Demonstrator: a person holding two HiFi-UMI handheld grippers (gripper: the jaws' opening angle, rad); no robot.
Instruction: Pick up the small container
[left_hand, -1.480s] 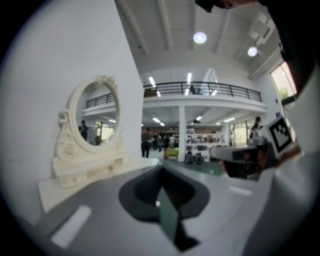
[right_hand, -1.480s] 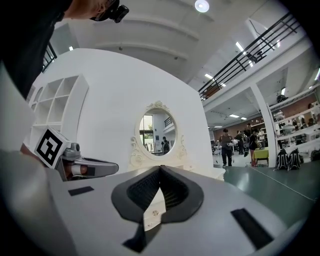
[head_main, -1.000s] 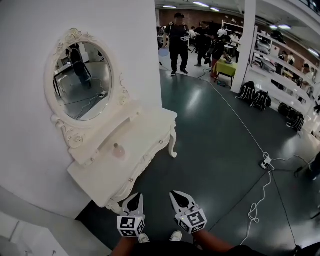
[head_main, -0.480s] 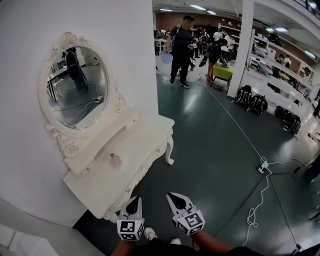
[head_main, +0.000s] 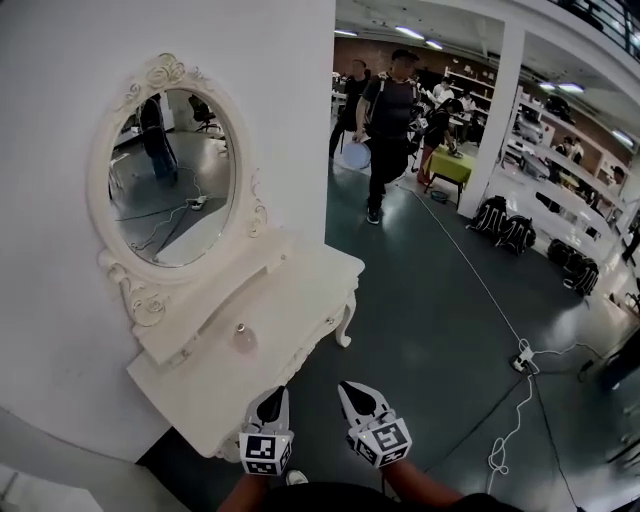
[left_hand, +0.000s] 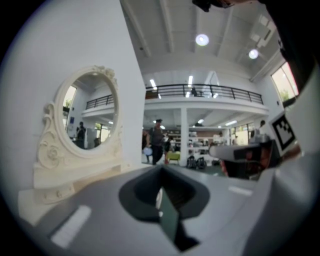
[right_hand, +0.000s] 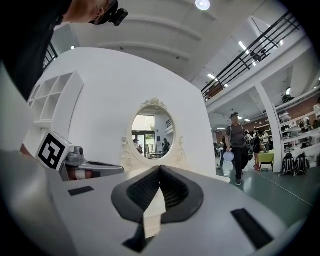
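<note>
Small container (head_main: 244, 338): pale pinkish, standing upright and alone on the white bench top.
Place on the bench (head_main: 305, 300): close to the back edge, just in front of the raised drawer shelf, roughly midway between the two ends.
Mirror (head_main: 170, 180): oval in an ornate white frame, rising from the back of the bench against the white wall.
Left tongs (head_main: 269, 400): jaws closed together with nothing between them. They are held just off the front edge by the near corner of the bench, well apart from the pinkish jar.
Right tongs (head_main: 361, 395): jaws pressed together and empty, beside the other pair over the dark floor.
Marker cubes (head_main: 265, 452): one at the back of each pair.
Floor (head_main: 420, 330): dark grey and glossy.
Cable (head_main: 510, 415): white, running to a power strip (head_main: 522, 357) on the right.
Person (head_main: 388, 120): in the aisle beyond the far end of the bench, carrying a round pale blue thing.
Backpacks (head_main: 505, 218): dark, standing by a white pillar.
Green table (head_main: 452, 165): further back, with people around it.
</note>
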